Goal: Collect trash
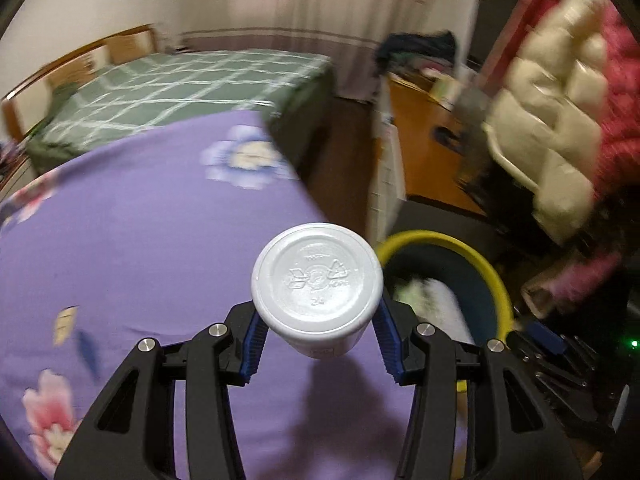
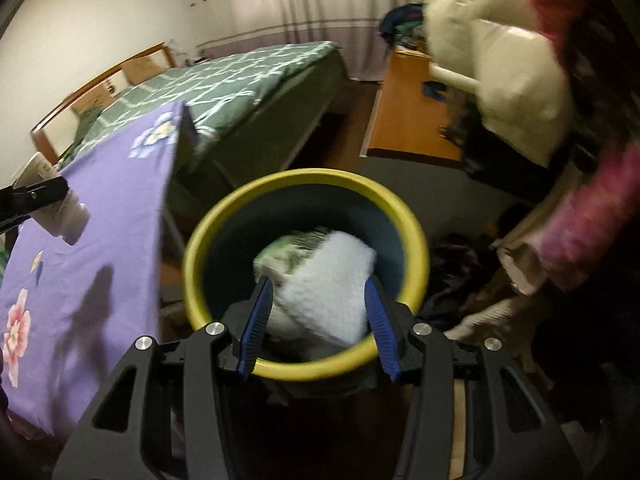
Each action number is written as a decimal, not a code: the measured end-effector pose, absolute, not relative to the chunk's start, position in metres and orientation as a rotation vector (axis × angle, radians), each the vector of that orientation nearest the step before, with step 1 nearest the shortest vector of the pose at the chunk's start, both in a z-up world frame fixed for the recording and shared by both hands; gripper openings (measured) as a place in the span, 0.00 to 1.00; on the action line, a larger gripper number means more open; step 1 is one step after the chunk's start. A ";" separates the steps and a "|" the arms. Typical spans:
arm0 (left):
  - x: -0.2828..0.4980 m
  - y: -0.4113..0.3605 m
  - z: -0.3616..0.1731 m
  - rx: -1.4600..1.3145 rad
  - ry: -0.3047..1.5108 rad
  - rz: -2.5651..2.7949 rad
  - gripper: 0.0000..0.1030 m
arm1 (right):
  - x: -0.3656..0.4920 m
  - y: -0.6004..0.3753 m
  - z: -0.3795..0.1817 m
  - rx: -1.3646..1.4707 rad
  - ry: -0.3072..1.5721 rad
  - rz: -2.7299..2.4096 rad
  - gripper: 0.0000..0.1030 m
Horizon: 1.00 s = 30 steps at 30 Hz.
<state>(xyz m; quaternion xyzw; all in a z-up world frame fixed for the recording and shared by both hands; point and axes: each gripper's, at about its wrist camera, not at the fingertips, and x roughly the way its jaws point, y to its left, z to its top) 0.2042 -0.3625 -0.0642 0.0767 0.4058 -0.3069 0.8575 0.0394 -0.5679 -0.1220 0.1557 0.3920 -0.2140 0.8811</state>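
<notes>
White bottle clamped between left tongs.

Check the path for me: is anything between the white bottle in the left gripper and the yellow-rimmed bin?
Nothing visible blocks it. The white bottle is clamped in the left gripper over the purple cloth; the bin sits open-topped just past the cloth's edge.
</notes>
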 end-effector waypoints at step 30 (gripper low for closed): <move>0.148 -0.366 -0.030 0.243 0.670 -0.608 0.95 | -0.015 -0.567 -0.107 0.353 0.758 -0.436 0.51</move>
